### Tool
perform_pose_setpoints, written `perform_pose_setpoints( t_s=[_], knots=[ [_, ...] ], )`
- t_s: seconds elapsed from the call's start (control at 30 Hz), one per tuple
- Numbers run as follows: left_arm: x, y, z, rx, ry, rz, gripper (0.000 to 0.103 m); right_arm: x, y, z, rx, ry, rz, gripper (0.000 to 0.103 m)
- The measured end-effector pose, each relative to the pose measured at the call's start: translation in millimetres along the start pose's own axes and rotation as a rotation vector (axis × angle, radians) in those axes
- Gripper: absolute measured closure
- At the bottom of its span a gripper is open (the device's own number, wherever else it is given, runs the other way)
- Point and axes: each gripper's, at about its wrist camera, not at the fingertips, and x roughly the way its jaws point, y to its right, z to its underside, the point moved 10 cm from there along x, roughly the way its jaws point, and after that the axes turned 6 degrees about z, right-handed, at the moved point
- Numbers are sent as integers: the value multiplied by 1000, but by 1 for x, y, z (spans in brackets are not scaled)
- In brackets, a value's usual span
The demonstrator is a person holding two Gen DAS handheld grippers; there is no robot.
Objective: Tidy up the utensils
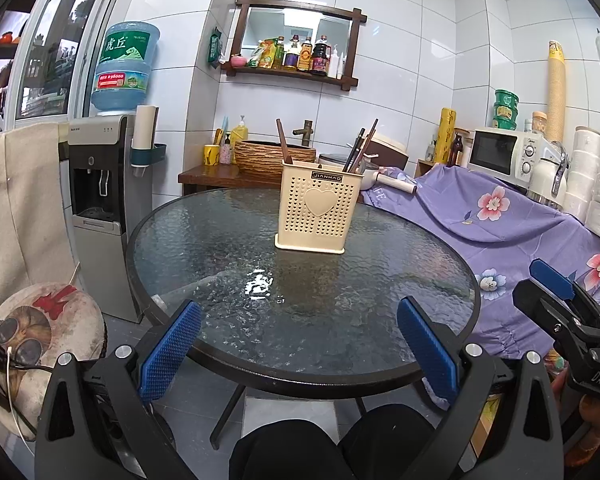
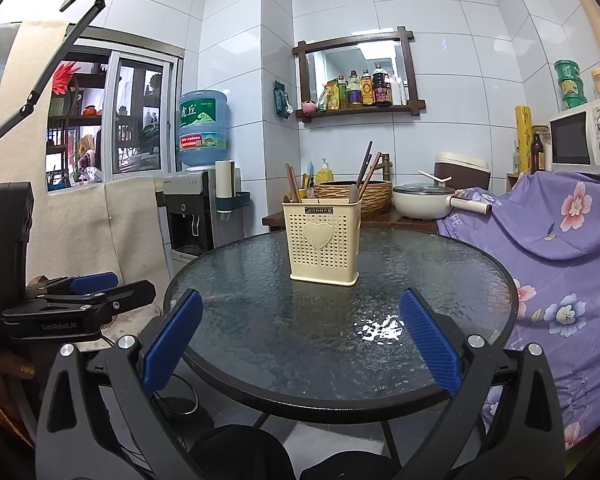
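Note:
A cream perforated utensil holder (image 1: 317,210) with a heart on its front stands upright on the round glass table (image 1: 228,240). It also shows in the right wrist view (image 2: 323,242). Dark chopsticks (image 1: 360,146) and a brown wooden utensil (image 1: 283,140) stick up out of it. My left gripper (image 1: 298,344) is open and empty, held back at the table's near edge. My right gripper (image 2: 300,338) is open and empty, also at the near edge. The right gripper shows at the right of the left wrist view (image 1: 560,304); the left gripper shows at the left of the right wrist view (image 2: 80,296).
A purple floral cloth (image 1: 512,220) covers furniture right of the table. A water dispenser (image 1: 100,208) stands to the left. A wicker basin (image 1: 274,156) and a white pot (image 2: 422,202) sit on a wooden counter behind. A cushioned stool (image 1: 40,340) is at the near left.

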Motion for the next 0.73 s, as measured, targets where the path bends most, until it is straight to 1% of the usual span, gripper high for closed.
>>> perform_pose_setpoints(
  t_s=[0.37, 0.73],
  knots=[
    [0, 1, -1, -3, 2, 7, 6, 1, -1, 2, 5, -3, 4, 6],
    [4, -3, 0, 4, -17, -20, 6, 3, -2, 2, 7, -10, 7, 6]
  ],
)
